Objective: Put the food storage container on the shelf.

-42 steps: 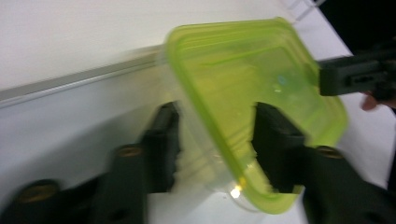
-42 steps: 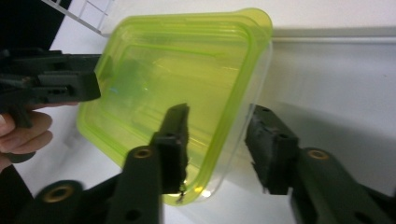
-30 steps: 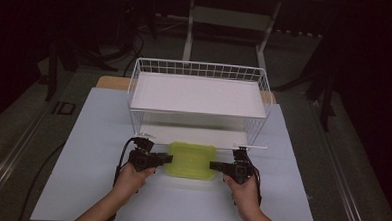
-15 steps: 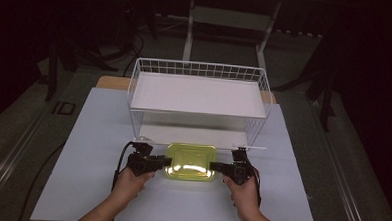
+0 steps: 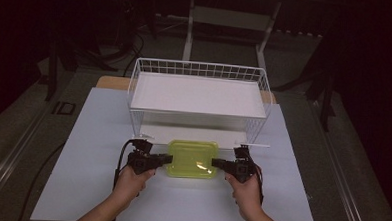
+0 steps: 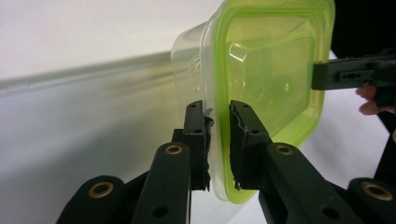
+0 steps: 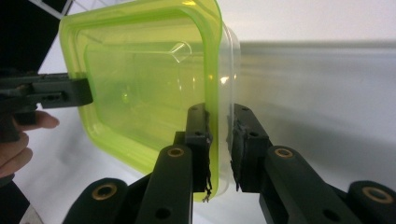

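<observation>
Low in middle of high view: green box (image 5: 192,159) lies sideways between claws; left claw (image 5: 168,160) and right claw (image 5: 215,164) each pinch one short end.

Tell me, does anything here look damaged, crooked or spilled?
Only slight wear: the padding on the left claw and right claw looks ragged at its edges. Both clamp the rim of the green-lidded clear container, which looks empty and whole in front of the white wire rack.

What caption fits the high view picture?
Two grippers, left and right, hold a green-lidded box before a wire rack.
</observation>
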